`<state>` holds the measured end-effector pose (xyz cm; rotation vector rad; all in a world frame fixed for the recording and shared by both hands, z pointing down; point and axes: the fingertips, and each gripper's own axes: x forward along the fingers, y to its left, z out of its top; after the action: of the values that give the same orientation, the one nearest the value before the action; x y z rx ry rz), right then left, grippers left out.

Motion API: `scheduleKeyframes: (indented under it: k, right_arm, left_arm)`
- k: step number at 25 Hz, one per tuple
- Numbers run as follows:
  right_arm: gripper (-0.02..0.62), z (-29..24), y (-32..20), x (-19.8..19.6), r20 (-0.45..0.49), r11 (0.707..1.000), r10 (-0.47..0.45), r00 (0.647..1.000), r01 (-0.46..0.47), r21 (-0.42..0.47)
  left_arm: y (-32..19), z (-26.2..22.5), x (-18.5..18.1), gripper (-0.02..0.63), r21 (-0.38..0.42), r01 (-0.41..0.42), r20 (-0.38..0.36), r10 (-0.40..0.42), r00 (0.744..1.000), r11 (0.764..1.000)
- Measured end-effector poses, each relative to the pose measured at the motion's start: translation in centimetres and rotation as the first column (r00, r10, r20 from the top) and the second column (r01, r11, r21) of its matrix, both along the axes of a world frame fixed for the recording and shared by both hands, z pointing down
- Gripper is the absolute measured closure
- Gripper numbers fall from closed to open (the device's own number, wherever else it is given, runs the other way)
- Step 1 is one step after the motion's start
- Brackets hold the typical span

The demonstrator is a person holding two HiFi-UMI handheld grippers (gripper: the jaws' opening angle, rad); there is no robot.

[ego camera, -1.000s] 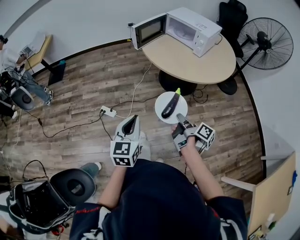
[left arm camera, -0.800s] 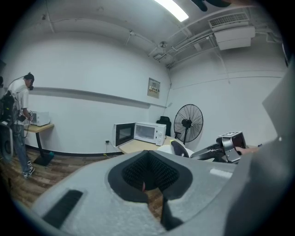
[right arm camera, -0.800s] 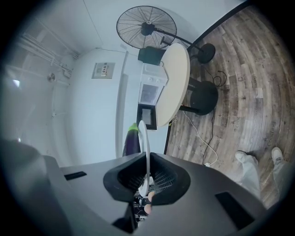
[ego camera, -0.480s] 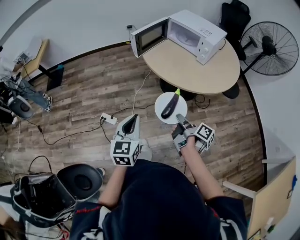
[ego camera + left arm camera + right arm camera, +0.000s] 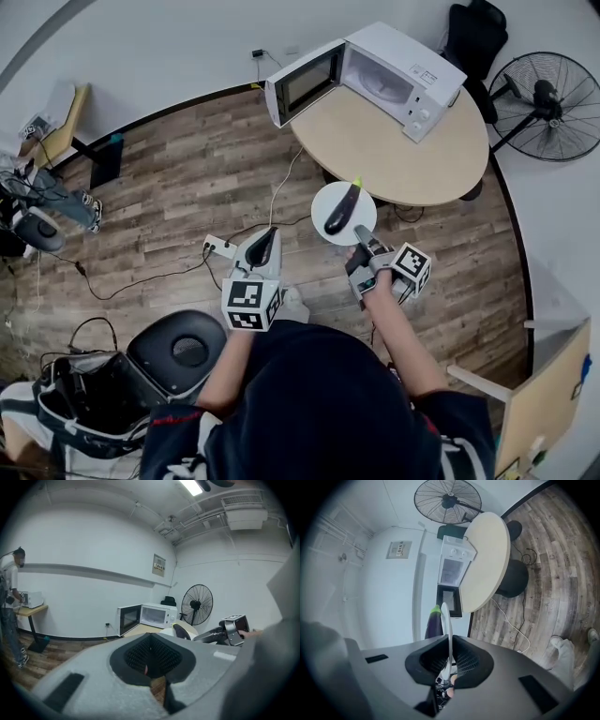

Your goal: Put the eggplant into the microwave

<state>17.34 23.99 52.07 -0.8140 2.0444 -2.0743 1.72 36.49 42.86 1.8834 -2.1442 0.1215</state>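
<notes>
A dark purple eggplant (image 5: 339, 212) with a green stem lies on a small white plate (image 5: 362, 223). My right gripper (image 5: 358, 236) is shut on the plate's near rim and holds it over the wood floor, just short of the round table (image 5: 403, 150). In the right gripper view the plate (image 5: 449, 634) stands edge-on between the pads, with the eggplant (image 5: 434, 623) beside it. The white microwave (image 5: 398, 70) sits at the table's far side, its door (image 5: 302, 82) swung open. My left gripper (image 5: 266, 236) is shut and empty, to the left of the plate.
A power strip (image 5: 217, 247) and cables lie on the floor ahead left. A black round stool (image 5: 186, 352) and a bag (image 5: 84, 408) are at my lower left. A standing fan (image 5: 553, 94) and a black chair (image 5: 473, 37) are behind the table. A person (image 5: 9, 602) stands far left.
Both grippers and the plate with the eggplant have come closer to the table and microwave. The stool and the power strip have slid nearer in the head view.
</notes>
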Motion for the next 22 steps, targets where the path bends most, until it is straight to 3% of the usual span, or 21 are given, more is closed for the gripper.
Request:
scheduleKeyframes:
  k: [7, 13, 22]
  right_arm:
    - [0.569, -0.2, -2.2, -3.9, -0.024, 1.0, 0.013, 1.0, -0.013, 0.001]
    - [0.569, 0.3, -3.8, -6.1, -0.022, 0.999, 0.042, 0.999, -0.042, 0.006]
    - [0.569, 1.3, -5.5, -8.5, -0.044, 0.999, 0.043, 0.998, -0.043, -0.017]
  left_arm:
    - [-2.9, 0.5, -4.5, 0.592, 0.002, -0.021, -0.024, 0.021, 0.999, 1.0]
    - [-4.6, 1.0, -6.5, 0.592, 0.0, -0.071, -0.027, 0.071, 0.997, 0.998]
    - [-6.7, 2.1, -9.0, 0.592, -0.022, -0.081, -0.034, 0.08, 0.996, 0.996]
